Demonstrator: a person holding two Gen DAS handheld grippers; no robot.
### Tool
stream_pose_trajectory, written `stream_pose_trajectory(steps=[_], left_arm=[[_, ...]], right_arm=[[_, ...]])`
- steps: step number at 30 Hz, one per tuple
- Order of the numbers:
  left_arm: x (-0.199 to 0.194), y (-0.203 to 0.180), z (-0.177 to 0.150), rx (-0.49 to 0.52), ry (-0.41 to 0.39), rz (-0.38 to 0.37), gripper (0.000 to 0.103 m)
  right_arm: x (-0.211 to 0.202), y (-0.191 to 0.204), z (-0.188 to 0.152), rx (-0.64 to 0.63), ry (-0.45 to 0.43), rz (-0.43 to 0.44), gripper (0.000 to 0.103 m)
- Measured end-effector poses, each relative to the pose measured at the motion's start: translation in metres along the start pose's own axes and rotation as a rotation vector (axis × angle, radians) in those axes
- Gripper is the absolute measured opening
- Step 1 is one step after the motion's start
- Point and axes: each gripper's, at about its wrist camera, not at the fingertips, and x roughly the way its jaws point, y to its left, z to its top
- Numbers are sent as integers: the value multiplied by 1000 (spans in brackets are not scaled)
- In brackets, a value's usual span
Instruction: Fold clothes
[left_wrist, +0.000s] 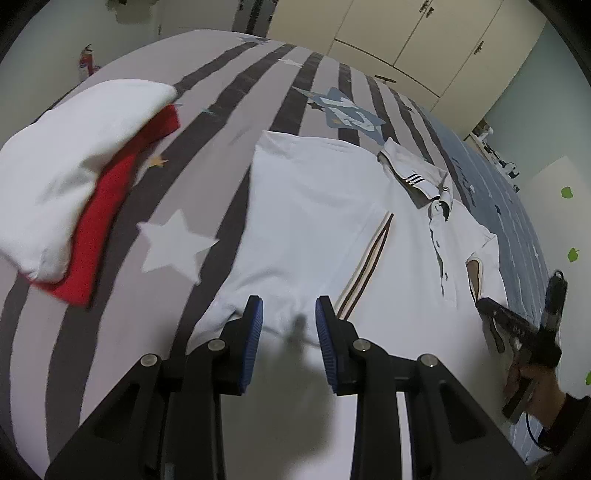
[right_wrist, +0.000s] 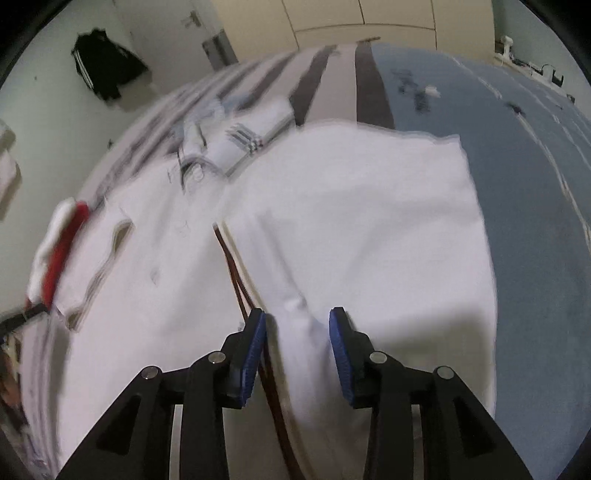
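Note:
A white polo shirt (left_wrist: 314, 206) with brown side stripes and a striped collar lies spread on the bed, its left side folded inward. My left gripper (left_wrist: 289, 312) is open just above the shirt's lower left part. The shirt also shows in the right wrist view (right_wrist: 351, 206), with its right side folded over. My right gripper (right_wrist: 297, 321) is open, with a raised ridge of white cloth between its blue pads (right_wrist: 340, 339). The right gripper also shows in the left wrist view (left_wrist: 524, 325) at the shirt's right edge.
A folded white garment (left_wrist: 74, 158) lies on a folded red one (left_wrist: 107, 221) at the bed's left. The bed cover (left_wrist: 177, 243) is grey with dark stripes and stars, and blue on the right (right_wrist: 535, 221). Wardrobe doors (left_wrist: 406, 33) stand behind the bed.

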Motion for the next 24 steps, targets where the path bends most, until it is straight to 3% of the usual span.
stream_pose_trajectory(steps=[7, 13, 17, 20, 24], left_arm=[[25, -13, 24, 81, -48, -1, 27], [65, -32, 60, 114, -101, 36, 27], [108, -34, 59, 127, -15, 81, 26], [107, -38, 54, 181, -53, 108, 27], [81, -33, 57, 142, -77, 43, 27]], right_arm=[[-19, 8, 23, 3, -81, -17, 33], [18, 30, 55, -51, -69, -75, 33], [43, 31, 48, -59, -49, -125, 33], [40, 31, 42, -64, -77, -127, 33], [22, 21, 42, 4, -87, -82, 33]])
